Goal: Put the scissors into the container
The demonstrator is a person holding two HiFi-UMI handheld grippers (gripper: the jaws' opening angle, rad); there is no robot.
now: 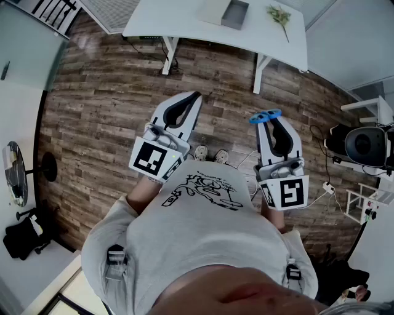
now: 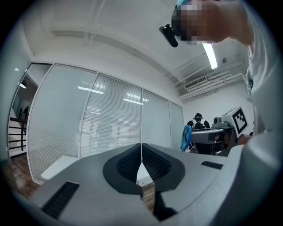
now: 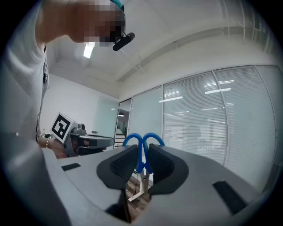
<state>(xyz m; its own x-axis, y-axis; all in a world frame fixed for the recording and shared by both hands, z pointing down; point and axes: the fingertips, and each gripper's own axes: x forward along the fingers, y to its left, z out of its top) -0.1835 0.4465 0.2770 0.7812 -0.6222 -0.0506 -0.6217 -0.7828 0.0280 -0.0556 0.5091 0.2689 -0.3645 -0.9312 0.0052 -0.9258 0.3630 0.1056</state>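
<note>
Presently carrying: my right gripper (image 1: 273,120) clamps the blue scissors (image 3: 142,155); left gripper (image 2: 141,153) closed, empty. Next, reach the container (image 1: 234,15) at twelve o'clock.

Both arms are held out in front of the torso (image 1: 203,246), with the grippers level, pointing forward and well apart.

Left gripper (image 1: 196,96) (image 2: 141,155): jaws fully together, pads touching, nothing between them. It is angled slightly inward in the head view. Marker cube (image 1: 152,158) faces up, with the hand just under it.

Right gripper (image 1: 271,119) (image 3: 142,153): jaws partly apart, pads clamped on the scissors (image 1: 265,116) (image 3: 132,140) just below the handle loops. The blue loops stick out at the jaw tips, and the blades show in the gap under the pads. Marker cube (image 1: 289,192) faces up and sits close to the body.
</note>
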